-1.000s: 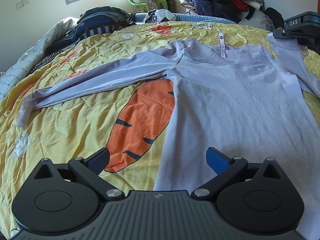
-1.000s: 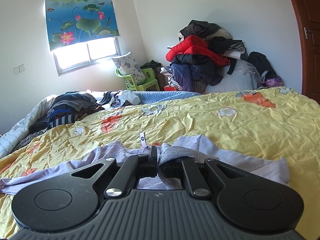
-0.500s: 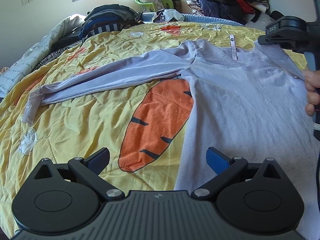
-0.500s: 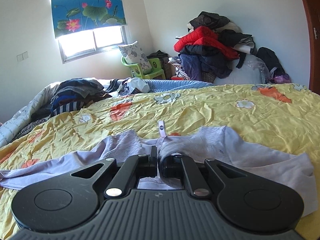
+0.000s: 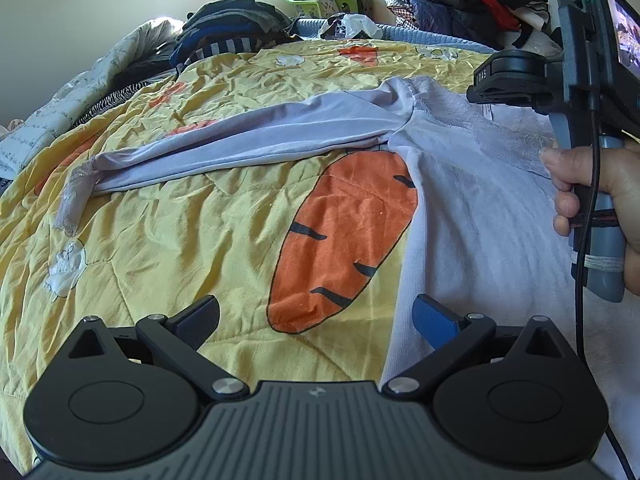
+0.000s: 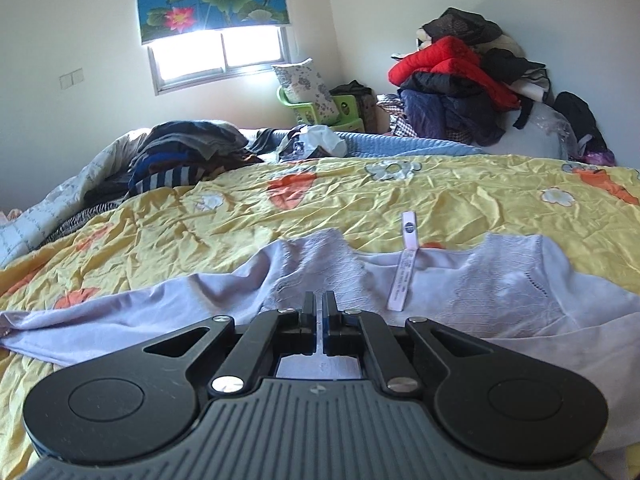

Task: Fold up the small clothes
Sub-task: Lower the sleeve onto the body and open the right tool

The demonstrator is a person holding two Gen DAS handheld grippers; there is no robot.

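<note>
A lavender long-sleeved shirt (image 5: 480, 220) lies flat on the yellow carrot-print quilt (image 5: 180, 240), neckline away from me. One sleeve (image 5: 240, 148) stretches out to the left. My left gripper (image 5: 316, 312) hovers open over the shirt's left side edge and an orange carrot, with nothing between its fingers. A hand (image 5: 600, 192) holds the right gripper (image 5: 504, 80) above the shirt's lace shoulder. In the right wrist view the right gripper (image 6: 319, 300) is closing to shut just above the shirt (image 6: 500, 292), near the neck label (image 6: 404, 280). No cloth shows between its pads.
Folded dark clothes (image 6: 188, 152) are stacked at the quilt's far left. A heap of red and dark jackets (image 6: 460, 80) leans on the back wall, and a green chair with a pillow (image 6: 320, 100) stands under the window. The quilt beyond the neckline is bare.
The right gripper swung left across the shirt's neckline. The lace cloth bunched between its fingers is out of them, and the shirt's top lies flat. In the left wrist view it and its hand loom closer.
</note>
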